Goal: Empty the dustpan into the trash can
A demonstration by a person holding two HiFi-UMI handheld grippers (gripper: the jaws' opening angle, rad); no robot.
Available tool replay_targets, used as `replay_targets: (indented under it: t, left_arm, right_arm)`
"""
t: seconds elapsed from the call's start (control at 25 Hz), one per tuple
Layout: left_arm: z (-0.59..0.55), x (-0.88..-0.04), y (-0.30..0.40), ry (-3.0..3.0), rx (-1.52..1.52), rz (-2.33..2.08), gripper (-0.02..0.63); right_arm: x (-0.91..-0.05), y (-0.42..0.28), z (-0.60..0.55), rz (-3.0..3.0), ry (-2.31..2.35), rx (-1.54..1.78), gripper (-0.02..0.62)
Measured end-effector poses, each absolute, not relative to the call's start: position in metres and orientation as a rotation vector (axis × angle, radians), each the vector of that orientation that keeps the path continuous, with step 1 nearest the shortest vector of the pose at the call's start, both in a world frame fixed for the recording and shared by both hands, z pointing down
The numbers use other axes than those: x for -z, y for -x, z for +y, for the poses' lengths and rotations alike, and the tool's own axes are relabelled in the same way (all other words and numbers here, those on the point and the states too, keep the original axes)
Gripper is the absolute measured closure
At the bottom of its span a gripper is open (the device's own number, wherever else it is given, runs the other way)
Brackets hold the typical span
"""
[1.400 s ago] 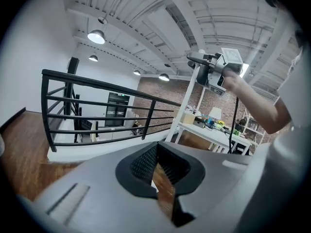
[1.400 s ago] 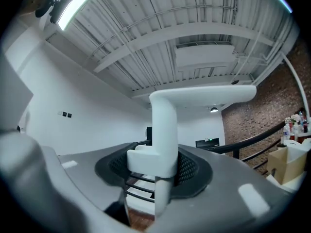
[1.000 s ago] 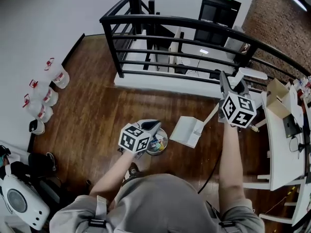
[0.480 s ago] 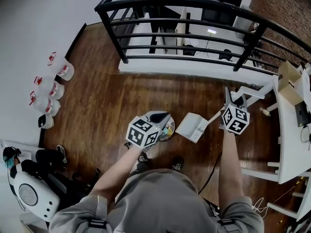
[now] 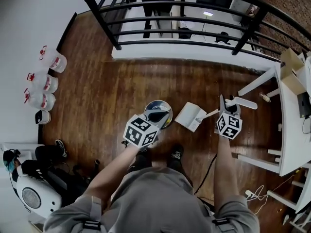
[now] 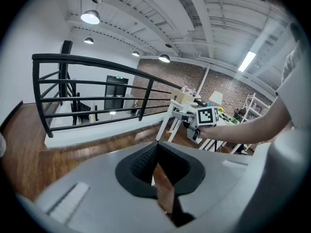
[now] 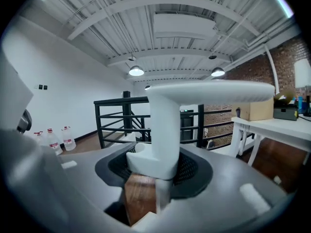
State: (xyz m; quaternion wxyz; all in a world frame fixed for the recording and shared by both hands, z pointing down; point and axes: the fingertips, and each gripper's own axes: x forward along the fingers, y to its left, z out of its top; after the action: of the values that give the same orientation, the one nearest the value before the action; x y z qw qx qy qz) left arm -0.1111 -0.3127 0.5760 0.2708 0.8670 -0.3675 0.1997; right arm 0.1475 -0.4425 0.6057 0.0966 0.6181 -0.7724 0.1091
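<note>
**A:** Head view: the right gripper point(image 5: 224, 108) is clamped on the white handle point(image 5: 213, 113) of the dustpan point(image 5: 190, 116). Its own camera shows the jaws biting the shaft just under the crossbar grip.

**B:** And the left gripper point(image 5: 155, 116)?

**A:** Jaws pressed together on nothing, hovering over the trash can point(image 5: 157, 105) at frame centre.

**B:** Where's the pan sitting?

**A:** Just right of the can, beside it rather than over the opening. It looks raised off the wooden floor point(image 5: 97, 96), though I can't be sure of that.

**B:** Which way does it run?

**A:** The long axis goes from the pan at centre out toward the right of frame, rising slightly to the grip. The pan end points left at the can. I can't tell which way the mouth faces.

**B:** So what's the risk?

**A:** Tip it here and, I'd judge, the debris lands on the boards. The hold is also far from the pan, so the pan could swing or twist. And that left gripper may block the can's mouth.
</note>
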Motion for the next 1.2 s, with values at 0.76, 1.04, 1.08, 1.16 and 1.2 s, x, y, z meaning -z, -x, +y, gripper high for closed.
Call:
replay_targets:
  t: [0.76,1.04,1.08,1.16,1.2]
  left_arm:
    - [-0.301,-0.595,0.051,-2.383,-0.636,-0.798,0.601]
    - [-0.289,-0.602,0.017,-2.373,-0.701,-0.768,0.601]
    - [-0.288,-0.603,0.013,-2.369,-0.706,-0.773,0.600]
    - [-0.288,-0.602,0.006,-2.370,-0.703,-0.787,0.601]
    - [-0.288,-0.600,0.001,-2.375,-0.695,-0.793,0.601]
  right_arm:
    - [-0.679,-0.205,-0.354,-2.029,-1.930,-0.606,0.401]
    - [-0.686,-0.224,-0.328,-2.003,-1.882,-0.675,0.380]
    - [-0.686,-0.225,-0.324,-2.006,-1.876,-0.687,0.364]
    - [-0.689,-0.229,-0.316,-2.002,-1.875,-0.727,0.336]
    - [-0.692,-0.230,-0.311,-1.996,-1.869,-0.755,0.322]
